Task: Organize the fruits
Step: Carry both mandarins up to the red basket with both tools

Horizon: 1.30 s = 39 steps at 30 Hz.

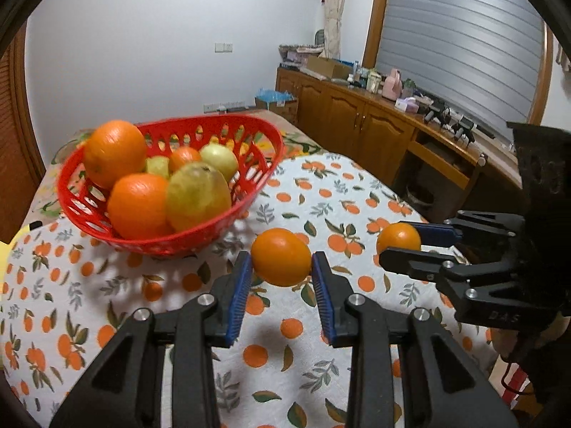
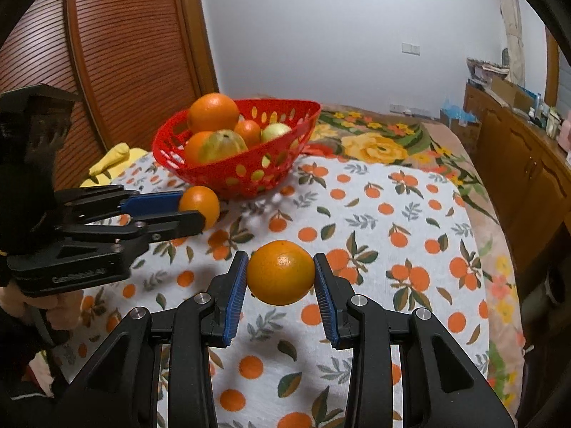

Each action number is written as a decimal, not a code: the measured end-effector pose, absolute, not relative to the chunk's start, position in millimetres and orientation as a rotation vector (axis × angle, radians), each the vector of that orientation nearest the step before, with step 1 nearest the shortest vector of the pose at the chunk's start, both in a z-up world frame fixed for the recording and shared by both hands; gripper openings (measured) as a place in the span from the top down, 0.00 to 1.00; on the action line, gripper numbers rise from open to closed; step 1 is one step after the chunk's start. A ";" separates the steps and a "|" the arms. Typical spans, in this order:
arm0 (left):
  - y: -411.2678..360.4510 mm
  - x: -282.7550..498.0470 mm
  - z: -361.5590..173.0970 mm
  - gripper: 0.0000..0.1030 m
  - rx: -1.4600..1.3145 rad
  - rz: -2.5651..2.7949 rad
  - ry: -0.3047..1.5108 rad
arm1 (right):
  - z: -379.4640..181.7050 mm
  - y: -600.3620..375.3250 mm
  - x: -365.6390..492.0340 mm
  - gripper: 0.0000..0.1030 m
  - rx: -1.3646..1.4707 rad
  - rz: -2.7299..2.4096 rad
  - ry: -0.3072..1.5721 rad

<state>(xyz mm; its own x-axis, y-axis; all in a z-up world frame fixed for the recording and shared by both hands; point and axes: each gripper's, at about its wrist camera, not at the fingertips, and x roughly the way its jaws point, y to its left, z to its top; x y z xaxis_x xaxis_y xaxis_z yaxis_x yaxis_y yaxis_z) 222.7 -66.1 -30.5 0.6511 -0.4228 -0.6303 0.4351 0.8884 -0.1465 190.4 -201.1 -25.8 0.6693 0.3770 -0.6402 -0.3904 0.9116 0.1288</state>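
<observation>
Most of the sorting looks done: the red basket on the orange-print tablecloth already holds a heap of fruit, with two large oranges stacked toward its near side, a smaller orange behind them, and at least two greenish-yellow fruits beside them. What appears left is the pair of oranges now in the tongs. The left gripper is clamped on an orange, its blue pads pressing both sides, and the fruit hangs clear of the cloth, near the basket's front edge. The right gripper is likewise closed on a second orange, held above the cloth and further from the basket. No other loose fruit shows on the table in either view. Judging by this, both oranges only need carrying over the rim and releasing onto the pile, which is already high on the near side, so a roll-off seems possible.
</observation>
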 end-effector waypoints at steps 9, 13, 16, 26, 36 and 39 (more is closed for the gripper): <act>-49.6 220.1 -7.2 0.69 0.016 -0.462 0.658 | -4.7 -189.4 197.6 0.65 -0.031 0.449 0.670; -39.5 223.3 0.0 0.69 0.009 -0.441 0.643 | 4.7 -183.9 205.3 0.65 -0.035 0.456 0.653; -33.4 224.9 2.0 0.69 0.004 -0.429 0.636 | 10.7 -179.1 213.5 0.65 -0.028 0.466 0.646; -14.2 234.5 1.0 0.69 -0.006 -0.384 0.635 | 22.1 -158.5 240.5 0.65 -0.016 0.489 0.642; 1.0 241.5 -1.2 0.69 -0.021 -0.357 0.640 | 17.8 -143.9 270.6 0.65 -0.008 0.484 0.676; 3.8 244.4 -1.8 0.69 -0.033 -0.355 0.644 | 16.2 -141.2 277.7 0.64 -0.012 0.486 0.685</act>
